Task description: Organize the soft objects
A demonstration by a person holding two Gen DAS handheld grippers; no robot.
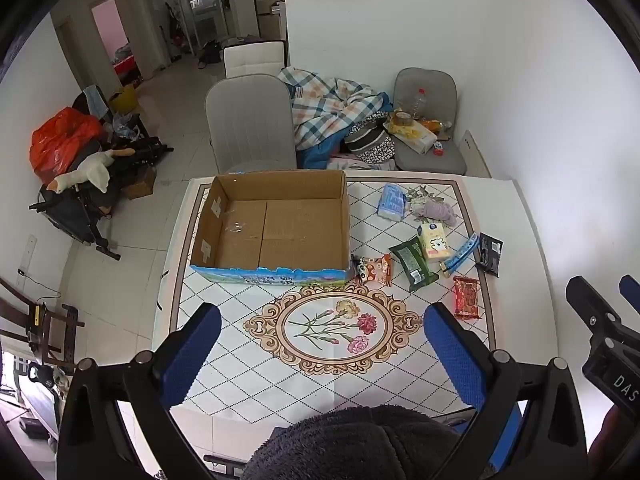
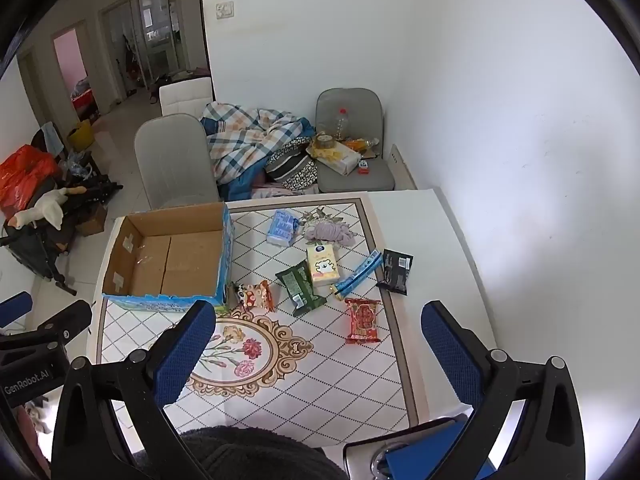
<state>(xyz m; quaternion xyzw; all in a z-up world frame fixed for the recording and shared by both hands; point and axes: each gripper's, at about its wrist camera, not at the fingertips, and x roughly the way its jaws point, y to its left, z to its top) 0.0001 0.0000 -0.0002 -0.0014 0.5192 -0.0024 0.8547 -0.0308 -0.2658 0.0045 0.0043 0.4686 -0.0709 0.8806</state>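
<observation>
An open cardboard box (image 1: 276, 228) (image 2: 172, 256) sits empty on the far left part of the tiled table (image 1: 224, 360). To its right lie several soft packets: a blue tissue pack (image 1: 392, 201) (image 2: 283, 227), a lilac cloth (image 1: 436, 210) (image 2: 330, 233), a yellow tissue pack (image 1: 434, 242) (image 2: 322, 266), a green packet (image 1: 414, 264) (image 2: 301, 288), an orange snack bag (image 1: 374, 270) (image 2: 256, 296), a red packet (image 1: 466, 297) (image 2: 363, 320), a blue stick pack (image 2: 358, 272) and a black packet (image 2: 396, 271). My left gripper (image 1: 320, 344) and right gripper (image 2: 318, 344) hover open above the table's near side, holding nothing.
Two grey chairs (image 1: 252, 124) (image 1: 428, 120) stand behind the table, one bearing a plaid blanket (image 1: 332, 108), the other a bottle and boxes. A white wall (image 2: 500, 120) bounds the right side. A dark fleecy sleeve (image 1: 352, 444) fills the bottom edge. Clutter sits on the floor at left.
</observation>
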